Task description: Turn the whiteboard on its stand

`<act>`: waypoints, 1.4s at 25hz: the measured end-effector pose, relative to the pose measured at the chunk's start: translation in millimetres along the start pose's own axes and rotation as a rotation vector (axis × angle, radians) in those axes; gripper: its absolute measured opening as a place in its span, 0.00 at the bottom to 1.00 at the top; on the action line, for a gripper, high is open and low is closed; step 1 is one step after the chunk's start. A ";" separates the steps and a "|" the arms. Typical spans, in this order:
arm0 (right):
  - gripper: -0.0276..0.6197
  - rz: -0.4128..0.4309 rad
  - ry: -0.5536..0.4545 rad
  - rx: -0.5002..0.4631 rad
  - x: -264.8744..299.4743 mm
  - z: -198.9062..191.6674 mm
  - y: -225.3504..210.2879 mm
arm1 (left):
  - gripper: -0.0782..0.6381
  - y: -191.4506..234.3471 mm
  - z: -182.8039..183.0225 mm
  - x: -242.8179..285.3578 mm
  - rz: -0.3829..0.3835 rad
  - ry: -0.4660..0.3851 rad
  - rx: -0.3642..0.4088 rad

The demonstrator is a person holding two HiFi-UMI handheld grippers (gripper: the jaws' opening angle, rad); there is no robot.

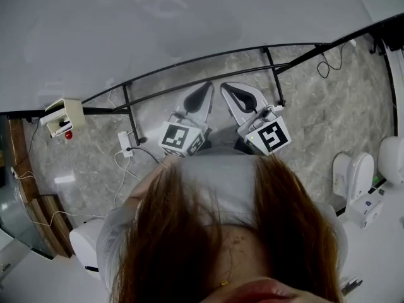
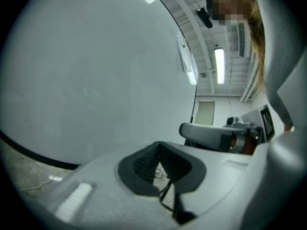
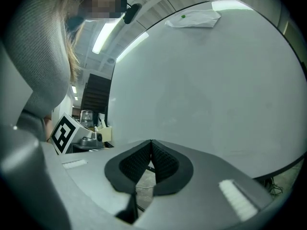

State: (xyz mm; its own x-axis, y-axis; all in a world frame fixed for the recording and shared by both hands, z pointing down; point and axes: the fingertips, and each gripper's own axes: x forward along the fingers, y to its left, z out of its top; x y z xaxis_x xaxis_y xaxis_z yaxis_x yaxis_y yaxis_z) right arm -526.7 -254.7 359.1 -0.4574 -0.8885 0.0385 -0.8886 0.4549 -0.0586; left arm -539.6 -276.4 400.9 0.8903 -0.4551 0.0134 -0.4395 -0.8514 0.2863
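Whiteboard [image 1: 189,24]: one, a plain pale grey-white sheet with a thin black rim, unmarked where visible. In the head view it fills the frame from 9 through 12 to 3 o'clock, and it lies at 12 o'clock from both grippers. One pale crumpled sheet [image 3: 194,18] sits near its top edge in the right gripper view.

Stand [image 1: 128,106]: black tubing; two long rails and two short cross struts counted, over grey stone floor [image 1: 315,118].

Grippers: two, side by side, each with one marker cube.
- Left gripper [image 1: 201,96]: jaws closed pad to pad, nothing between them, tip near the rails.
- Right gripper [image 1: 240,100]: same, closed and empty.

One white power strip [image 1: 124,144] lies on the floor at 9 o'clock from the left gripper.
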 end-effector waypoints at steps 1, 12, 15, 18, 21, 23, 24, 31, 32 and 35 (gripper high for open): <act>0.05 -0.004 0.000 -0.001 -7.6 2.2 -7.8 | 0.11 -8.3 0.0 9.1 -0.011 0.000 0.007; 0.05 0.100 0.035 -0.038 -138.8 -6.0 -183.1 | 0.11 -119.4 -38.7 183.1 0.141 -0.018 0.025; 0.05 0.127 0.045 -0.056 -171.6 8.0 -232.5 | 0.11 -147.2 -25.3 226.3 0.222 -0.066 0.034; 0.05 0.130 0.025 -0.060 -200.2 21.8 -269.6 | 0.11 -181.6 -14.0 258.1 0.235 -0.091 0.031; 0.05 0.121 0.009 -0.040 -217.5 28.5 -293.3 | 0.11 -207.2 -7.9 280.3 0.218 -0.099 0.032; 0.05 0.119 -0.005 -0.037 -222.1 31.0 -298.2 | 0.11 -216.6 -8.4 287.8 0.202 -0.101 0.026; 0.05 0.115 -0.007 -0.038 -223.3 30.5 -299.4 | 0.11 -219.3 -10.8 290.4 0.197 -0.101 0.020; 0.05 0.062 0.029 -0.020 -220.3 26.2 -315.1 | 0.11 -215.8 -23.2 306.0 0.234 -0.052 0.034; 0.05 0.056 0.027 -0.025 -217.5 27.8 -319.9 | 0.11 -214.5 -19.7 310.3 0.238 -0.054 0.043; 0.05 0.029 0.038 -0.050 -205.7 32.0 -332.7 | 0.11 -211.8 -11.7 325.7 0.242 -0.060 0.062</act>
State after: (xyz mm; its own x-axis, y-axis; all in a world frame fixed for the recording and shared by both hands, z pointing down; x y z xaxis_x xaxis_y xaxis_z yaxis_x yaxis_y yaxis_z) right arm -135.8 -225.3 338.8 -0.4833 -0.8722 0.0758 -0.8750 0.4840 -0.0107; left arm -155.2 -241.2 355.8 0.7504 -0.6607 0.0170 -0.6471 -0.7292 0.2225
